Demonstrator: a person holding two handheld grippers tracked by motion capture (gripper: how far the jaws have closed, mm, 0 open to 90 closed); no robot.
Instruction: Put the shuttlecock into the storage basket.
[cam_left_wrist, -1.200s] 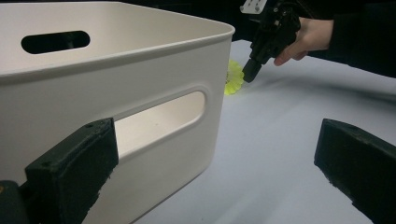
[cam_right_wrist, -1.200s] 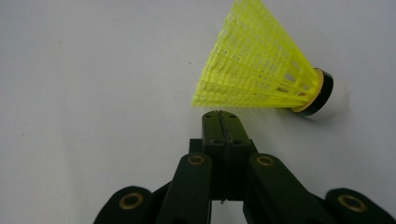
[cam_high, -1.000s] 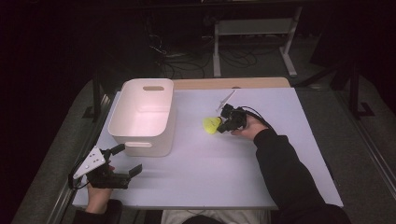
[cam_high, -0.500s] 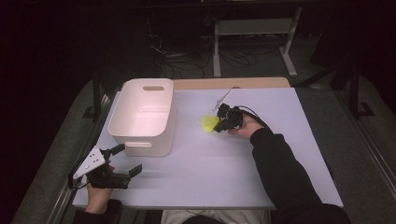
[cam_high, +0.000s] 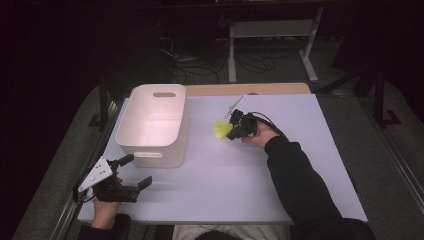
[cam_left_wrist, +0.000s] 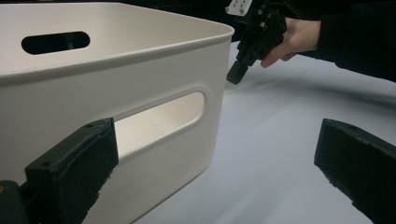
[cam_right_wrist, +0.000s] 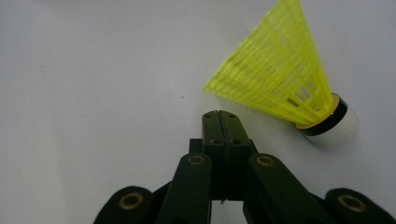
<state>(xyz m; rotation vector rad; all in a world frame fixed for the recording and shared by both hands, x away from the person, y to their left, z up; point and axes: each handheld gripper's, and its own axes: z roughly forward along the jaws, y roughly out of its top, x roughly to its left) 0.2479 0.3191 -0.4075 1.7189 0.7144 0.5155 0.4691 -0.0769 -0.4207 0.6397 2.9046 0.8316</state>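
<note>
The right tool (cam_right_wrist: 219, 116) is seen in the right gripper view with its two black jaws pressed flat together, nothing between them. A yellow plastic shuttlecock with a mesh skirt, black band and white rounded cork (cam_right_wrist: 285, 79) lies on its side on the pale lilac worktop (cam_right_wrist: 93, 84), just beyond and to the right of the closed tips; its skirt edge is near the tips, but whether it touches them cannot be told. The cork end is turned to the right of the tool and the open skirt up and to the left. In the high view the right tool (cam_high: 235, 131) is held by a hand (cam_high: 260, 135) in a dark sleeve, and the shuttlecock (cam_high: 221, 129) is seen immediately ahead of its tips, between the tool and the bin.

The left tool (cam_high: 134, 172) is held low at the near left part of the worktop (cam_high: 240, 190), with its jaws spread wide apart and nothing between them. A white rectangular plastic bin with slotted handles (cam_left_wrist: 116, 79) stands directly ahead of it in the left gripper view, the near handle slot lying between the two jaw tips. In the high view the bin (cam_high: 155, 125) is seen beyond the left tool and apart from it. The right tool (cam_left_wrist: 238, 72) and its hand (cam_left_wrist: 294, 37) are seen farther off, past the bin's corner.
</note>
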